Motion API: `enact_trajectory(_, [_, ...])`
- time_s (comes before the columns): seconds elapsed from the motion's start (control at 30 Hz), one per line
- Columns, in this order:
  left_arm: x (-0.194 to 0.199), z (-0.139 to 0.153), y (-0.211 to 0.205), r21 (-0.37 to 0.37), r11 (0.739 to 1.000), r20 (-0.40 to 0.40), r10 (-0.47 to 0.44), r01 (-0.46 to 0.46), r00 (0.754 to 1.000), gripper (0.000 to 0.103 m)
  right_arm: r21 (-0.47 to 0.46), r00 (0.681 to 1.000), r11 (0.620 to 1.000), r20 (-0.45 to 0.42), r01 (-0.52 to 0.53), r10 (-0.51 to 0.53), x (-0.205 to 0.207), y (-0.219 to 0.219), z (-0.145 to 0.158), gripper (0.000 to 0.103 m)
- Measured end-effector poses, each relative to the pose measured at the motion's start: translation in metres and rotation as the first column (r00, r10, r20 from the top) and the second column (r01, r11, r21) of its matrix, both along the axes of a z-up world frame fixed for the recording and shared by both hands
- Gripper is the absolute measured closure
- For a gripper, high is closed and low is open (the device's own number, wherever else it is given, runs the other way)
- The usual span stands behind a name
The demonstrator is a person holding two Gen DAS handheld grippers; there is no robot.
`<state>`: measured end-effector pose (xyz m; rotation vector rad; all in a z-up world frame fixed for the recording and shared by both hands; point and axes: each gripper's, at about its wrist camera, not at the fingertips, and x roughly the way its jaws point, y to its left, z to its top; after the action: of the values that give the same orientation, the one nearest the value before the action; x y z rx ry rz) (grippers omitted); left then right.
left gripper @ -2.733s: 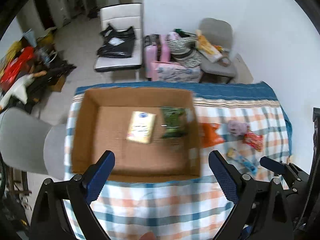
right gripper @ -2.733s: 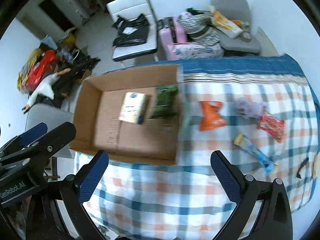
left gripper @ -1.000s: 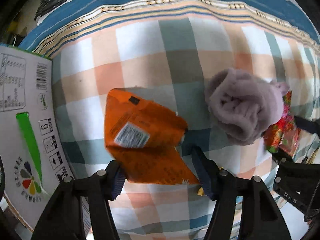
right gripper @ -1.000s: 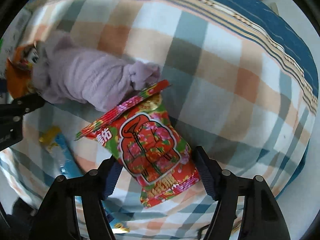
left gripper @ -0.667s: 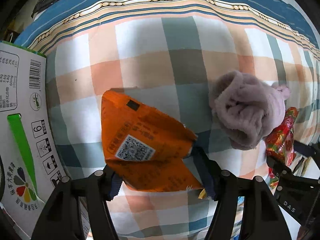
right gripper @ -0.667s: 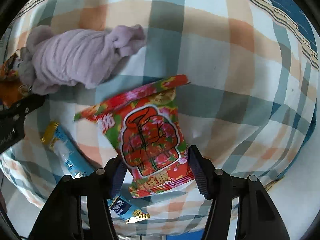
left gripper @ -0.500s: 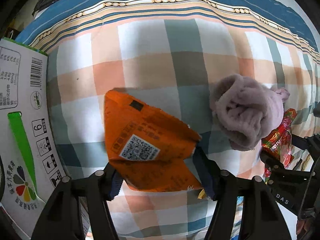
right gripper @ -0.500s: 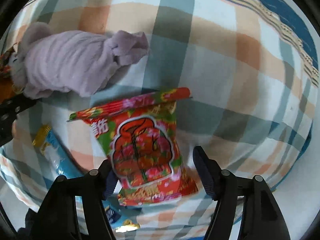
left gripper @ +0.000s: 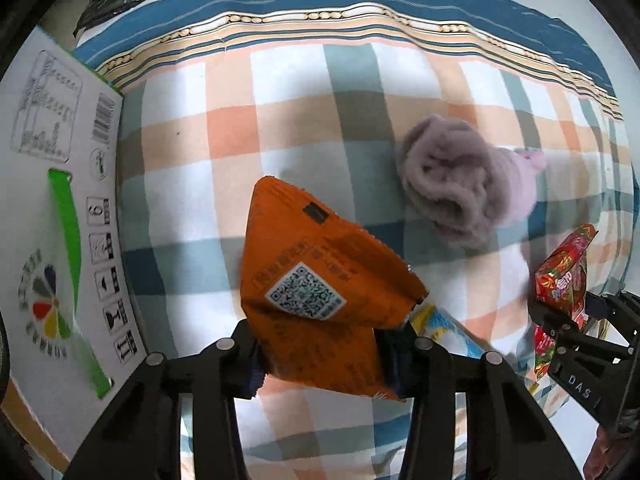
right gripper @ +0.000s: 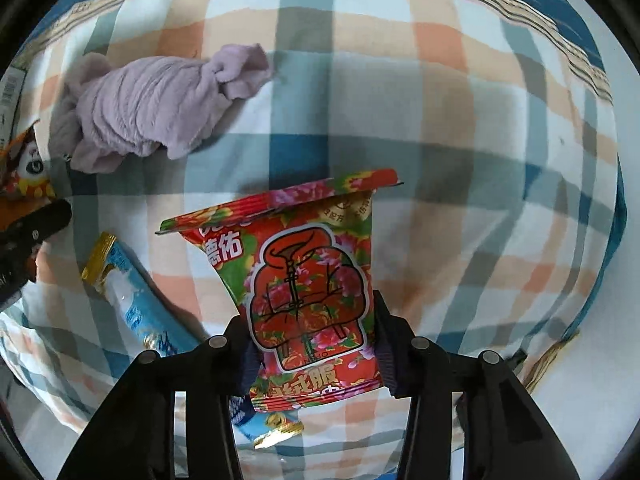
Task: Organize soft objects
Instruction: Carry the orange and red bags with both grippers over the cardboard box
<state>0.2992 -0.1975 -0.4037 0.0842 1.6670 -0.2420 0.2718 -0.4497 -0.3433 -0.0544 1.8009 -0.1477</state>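
Note:
My left gripper point(left gripper: 320, 354) is shut on an orange snack packet point(left gripper: 320, 292) and holds it lifted off the checked tablecloth point(left gripper: 280, 92). My right gripper point(right gripper: 314, 350) is shut on a red flowered packet point(right gripper: 308, 288), also lifted; this packet shows at the right edge of the left wrist view point(left gripper: 564, 280). A rolled lilac cloth point(left gripper: 460, 188) lies on the cloth between the two packets, and shows in the right wrist view point(right gripper: 152, 108). A blue packet point(right gripper: 136, 300) lies on the tablecloth below my right gripper.
The cardboard box's printed outer wall point(left gripper: 60, 208) stands at the left of the left wrist view. The tablecloth's blue border point(left gripper: 360, 0) marks the far table edge. The right table edge point(right gripper: 600, 280) drops off close to my right gripper.
Both grippers have closed tighter on their packets and raised them off the tablecloth. The red packet now stands upright in my right gripper; the blue packet shows beneath the orange one.

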Motion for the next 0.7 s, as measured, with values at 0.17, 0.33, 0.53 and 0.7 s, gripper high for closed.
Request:
enact_trajectory(0.17, [-0.021,0.018,0.008,-0.027,1.0,0.038,0.0,0.001,0.999,0.062,0.02,0.997,0.998,0.049,0.052,-0.053,-0.016,-0.013,0.026,0.055])
enact_trajectory(0.33, [-0.045,0.055,0.015,-0.06,0.998,0.113,-0.025,0.032,0.993,0.062,0.06,0.989,0.994,0.112,0.092,-0.098,-0.031,-0.028,0.071,0.055])
enact_trajectory(0.53, [-0.072,0.115,0.029,-0.107,0.992,0.212,-0.038,0.062,0.976,0.062,0.124,0.973,0.988,0.203,0.087,-0.112,-0.06,-0.004,0.118,0.055])
enact_trajectory(0.7, [-0.091,0.164,0.044,-0.119,0.991,0.286,-0.018,0.055,0.958,0.062,0.185,0.956,0.981,0.273,0.054,-0.104,-0.078,0.039,0.154,0.055])
